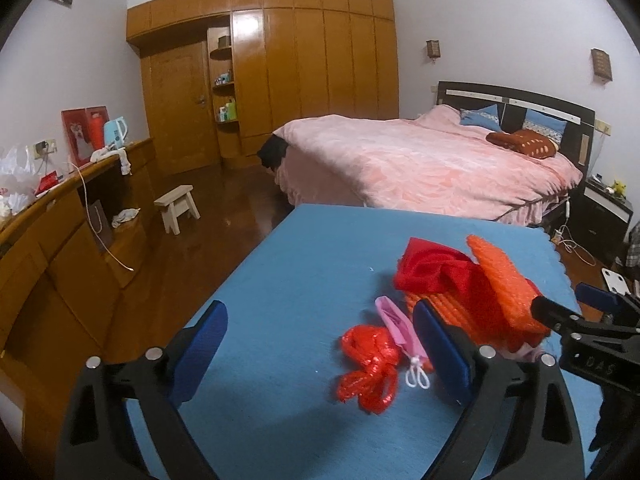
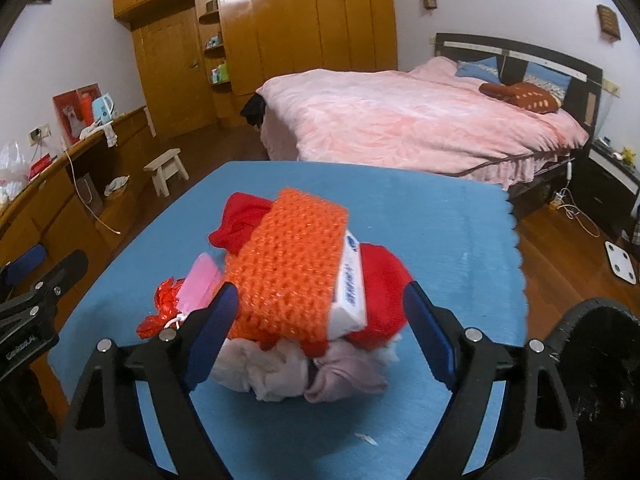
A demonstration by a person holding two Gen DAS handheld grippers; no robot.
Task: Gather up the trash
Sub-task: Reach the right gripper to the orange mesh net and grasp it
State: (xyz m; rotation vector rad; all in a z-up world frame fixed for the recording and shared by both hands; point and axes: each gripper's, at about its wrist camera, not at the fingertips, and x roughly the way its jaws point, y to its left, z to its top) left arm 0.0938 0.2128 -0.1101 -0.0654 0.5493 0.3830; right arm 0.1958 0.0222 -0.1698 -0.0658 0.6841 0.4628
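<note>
Two claws hang apart over the blue tabletop [image 2: 460,240]: the right claw [image 2: 320,328] straddles the heaped trash pile [image 2: 296,276] without pressing, the left claw [image 1: 320,344] holds nothing. Closing now risks pinching only the orange knit cover [image 2: 288,256], spilling the loose tissues [image 2: 280,372]. The pink bed [image 2: 420,120] lies beyond.

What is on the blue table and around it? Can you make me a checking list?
Surface: blue cloth covering the table.
Job's things: pile with orange knitted cover on a white box, red cloth, crumpled tissues; red plastic bag and pink mask beside it.
Clutter: small white scrap.
Grippers: left gripper open, empty; right gripper open, fingers either side of the pile.
Cables: white cable hanging at the cabinet; charger cable on the floor.
Surroundings: pink bed, wooden wardrobe, stool.
</note>
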